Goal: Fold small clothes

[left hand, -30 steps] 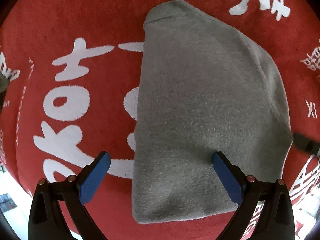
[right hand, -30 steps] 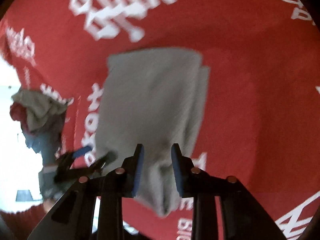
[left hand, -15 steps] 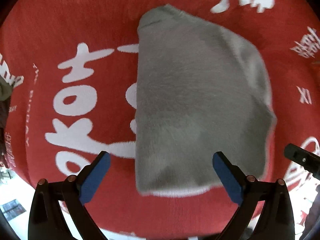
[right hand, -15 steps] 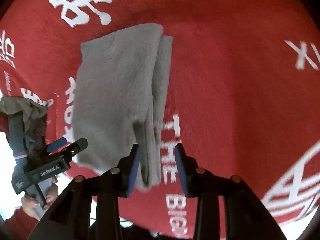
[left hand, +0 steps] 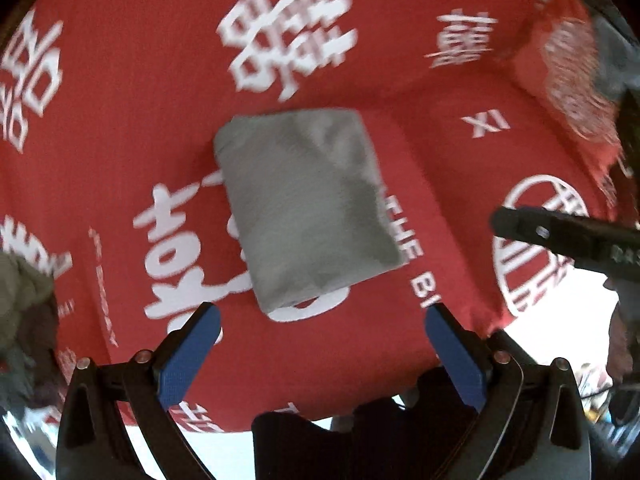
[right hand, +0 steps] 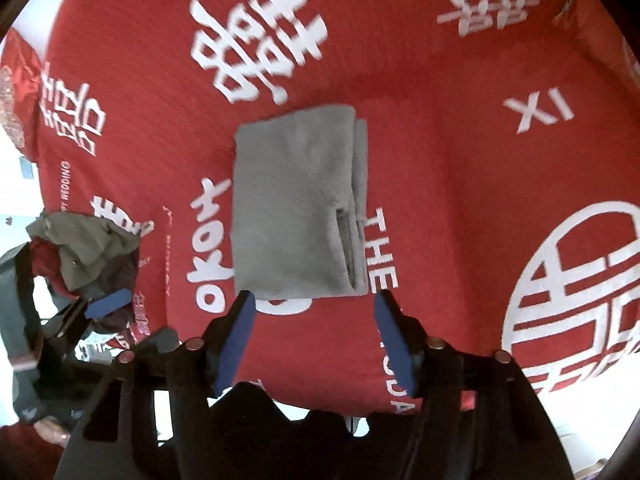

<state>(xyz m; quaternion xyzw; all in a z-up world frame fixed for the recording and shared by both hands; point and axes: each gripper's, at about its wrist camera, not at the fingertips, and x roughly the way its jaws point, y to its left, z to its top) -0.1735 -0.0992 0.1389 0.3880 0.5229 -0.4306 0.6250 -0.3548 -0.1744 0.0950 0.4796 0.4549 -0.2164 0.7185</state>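
**A:** Grippers status? Left gripper (left hand: 320, 344) looks spread wide, nothing between the pads, hanging over the cloth (left hand: 460, 80).

**B:** Confirmed. Right gripper (right hand: 314, 334) has jaws opening, also empty. Near edge of the garment (right hand: 296, 204) sits just beyond its fingertips, not touching.

**A:** Garment position?

**B:** Grey, folded into a compact rectangle, lying flat mid-table on the red cloth. Layered edges show along its right side in the right wrist view. Neither tool touches it.

**A:** So which step?

**B:** My read: fold on this piece is done and released. Both tools are clear of it.

**A:** Next?

**B:** Pile (right hand: 86, 244) of unfolded clothes sits at the left edge of the table, near the left gripper. Likely next: pull one piece from it and lay it flat. Alternatively shift the folded piece aside first to free the work area.

**A:** Needs?

**B:** Pinch a single layer off the pile, not a clump. Pile looks tangled, several colours mixed. Keep the path off the folded garment so the layers don't slip open.
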